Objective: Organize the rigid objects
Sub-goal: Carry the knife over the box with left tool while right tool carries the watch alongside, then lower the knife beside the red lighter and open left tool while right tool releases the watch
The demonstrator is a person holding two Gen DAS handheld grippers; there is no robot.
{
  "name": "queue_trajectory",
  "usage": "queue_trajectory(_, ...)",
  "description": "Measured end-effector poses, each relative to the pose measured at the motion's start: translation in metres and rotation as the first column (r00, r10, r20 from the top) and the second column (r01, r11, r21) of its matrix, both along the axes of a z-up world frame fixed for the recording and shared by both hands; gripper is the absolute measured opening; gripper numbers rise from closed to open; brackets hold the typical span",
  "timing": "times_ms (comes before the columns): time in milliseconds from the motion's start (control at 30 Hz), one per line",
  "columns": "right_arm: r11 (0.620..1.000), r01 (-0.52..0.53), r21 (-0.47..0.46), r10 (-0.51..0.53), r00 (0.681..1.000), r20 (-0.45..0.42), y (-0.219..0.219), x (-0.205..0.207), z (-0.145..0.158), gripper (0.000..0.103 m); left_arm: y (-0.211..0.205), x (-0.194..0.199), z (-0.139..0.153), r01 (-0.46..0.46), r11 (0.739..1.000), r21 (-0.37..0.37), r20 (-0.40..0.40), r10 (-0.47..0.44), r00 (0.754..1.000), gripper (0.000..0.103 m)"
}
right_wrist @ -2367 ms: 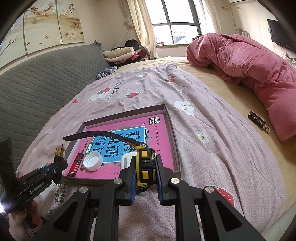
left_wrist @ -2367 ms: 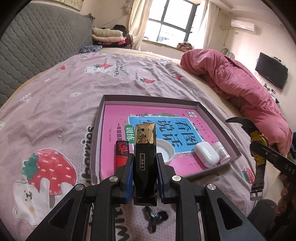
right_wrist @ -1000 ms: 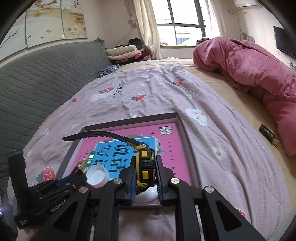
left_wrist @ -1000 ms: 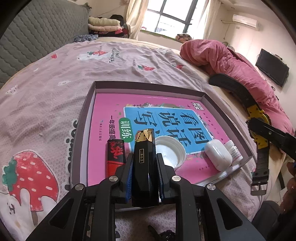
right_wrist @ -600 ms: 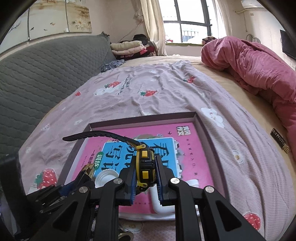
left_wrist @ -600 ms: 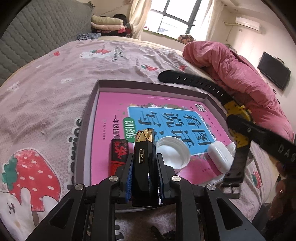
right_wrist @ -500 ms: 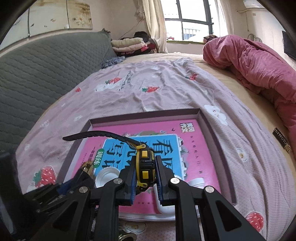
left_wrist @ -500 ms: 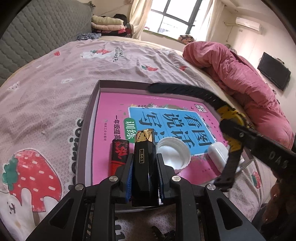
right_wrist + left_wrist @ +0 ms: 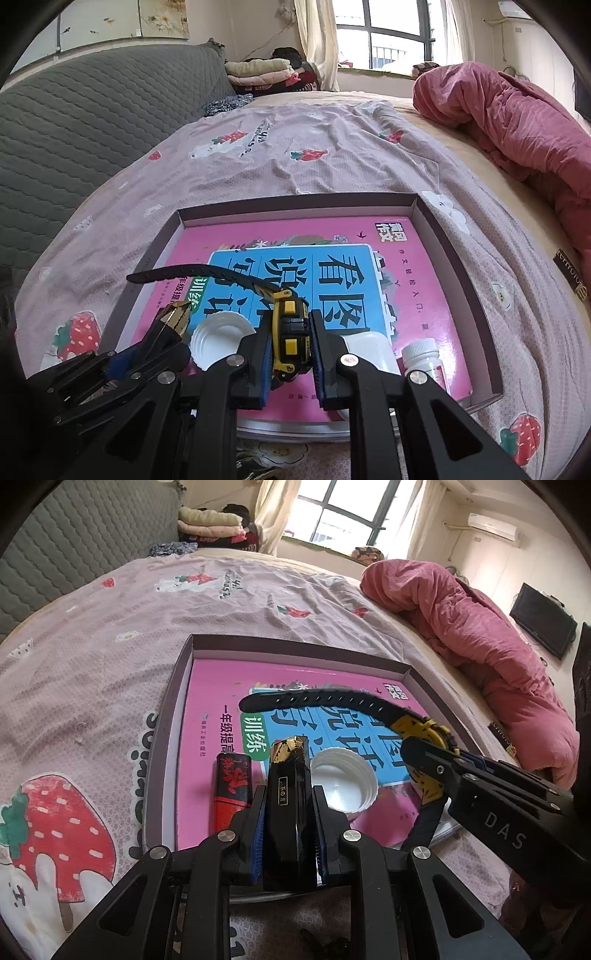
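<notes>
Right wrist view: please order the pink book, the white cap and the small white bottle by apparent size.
1. pink book, by far the largest.
2. white cap.
3. small white bottle, though the gripper arm partly hides it, so the order of these last two is unsure.

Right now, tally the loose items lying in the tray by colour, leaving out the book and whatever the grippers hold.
White: 3 (bottle cap, earbud case, pill bottle)
Red and black: 1 (lighter)
Total: 4

White case mostly hidden behind right gripper.
</notes>
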State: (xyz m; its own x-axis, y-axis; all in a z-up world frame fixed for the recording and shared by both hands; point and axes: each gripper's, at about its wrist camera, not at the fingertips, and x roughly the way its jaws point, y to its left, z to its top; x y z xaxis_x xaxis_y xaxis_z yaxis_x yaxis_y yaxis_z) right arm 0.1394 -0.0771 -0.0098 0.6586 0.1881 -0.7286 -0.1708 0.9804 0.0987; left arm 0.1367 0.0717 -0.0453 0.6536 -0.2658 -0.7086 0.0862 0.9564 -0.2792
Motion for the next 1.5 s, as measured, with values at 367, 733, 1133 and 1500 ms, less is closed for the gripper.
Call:
queue_trajectory(367,0.999,0.029,-0.037,-0.030,0.999,-0.020,0.002,0.006,-0.009,0.018,0.000,0.001,-0.001,0.005,1.000,0.008,-0.002,-0.005,1.000,0.022)
queue_trajectory(733,0.996,0.015,-0.088,-0.017,1.000,-0.018,0.010,0.012,-0.016,0.019,-0.008,0.002,-0.006,0.012,0.999,0.039,-0.008,-0.012,1.000,0.022)
queue_trajectory(1133,0.974,-0.040,-0.223,0.041,0.999,0.002,0.027,0.013,-0.020,0.019,-0.011,0.004,-0.008,0.029,0.999,0.046,-0.011,-0.028,1.000,0.023)
queue_trajectory(1500,0.986,-0.027,-0.166,0.031,0.999,0.026,0.009,-0.009,-0.002,0.031,-0.014,0.005,-0.006,0.052,0.998,0.039,-0.011,-0.051,0.999,0.034)
